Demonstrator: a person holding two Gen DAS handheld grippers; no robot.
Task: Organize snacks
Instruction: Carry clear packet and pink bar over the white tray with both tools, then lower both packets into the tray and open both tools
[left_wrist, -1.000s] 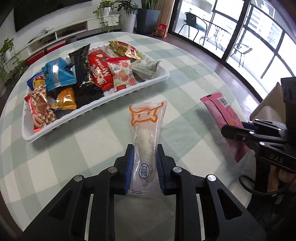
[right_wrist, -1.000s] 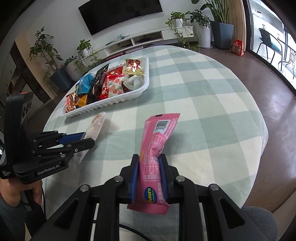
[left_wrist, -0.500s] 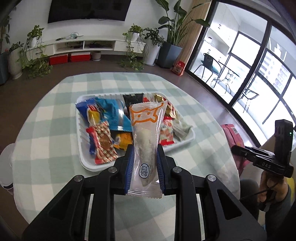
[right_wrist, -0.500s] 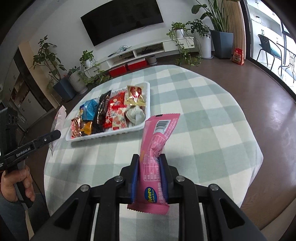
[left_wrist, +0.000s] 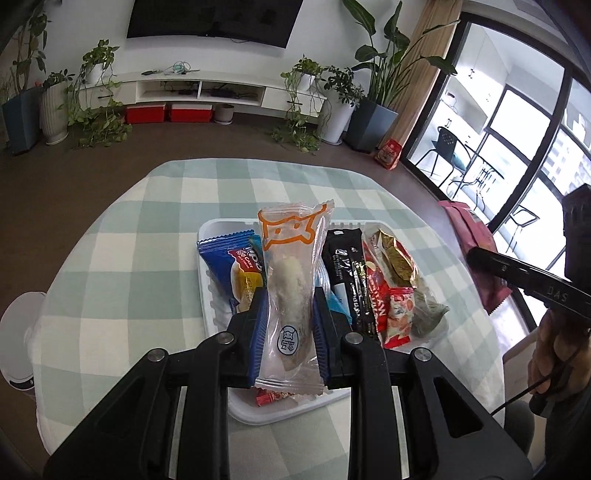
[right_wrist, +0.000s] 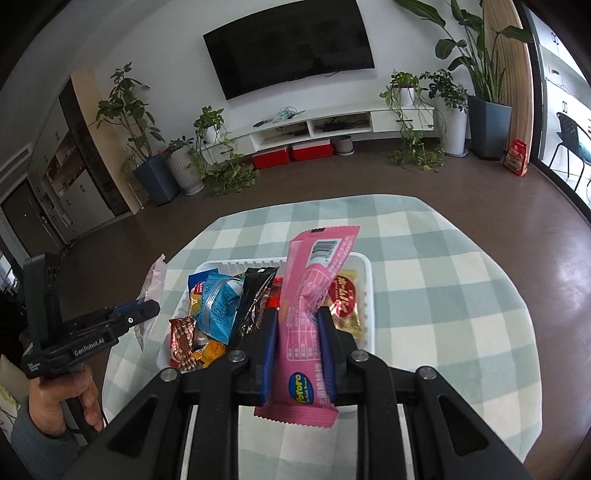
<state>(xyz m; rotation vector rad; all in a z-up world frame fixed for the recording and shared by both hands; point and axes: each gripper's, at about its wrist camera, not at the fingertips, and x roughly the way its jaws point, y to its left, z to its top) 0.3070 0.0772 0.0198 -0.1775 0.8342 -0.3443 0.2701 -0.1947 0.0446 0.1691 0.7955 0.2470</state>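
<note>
Inside, the white tray (left_wrist: 207, 295) holds assorted wrapped snacks (left_wrist: 369, 280).

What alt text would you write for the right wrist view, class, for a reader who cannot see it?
The right tool grips a pink snack packet upright above a white tray crowded with wrapped snacks on a green checked tablecloth. At left, a hand holds the left tool.
</note>
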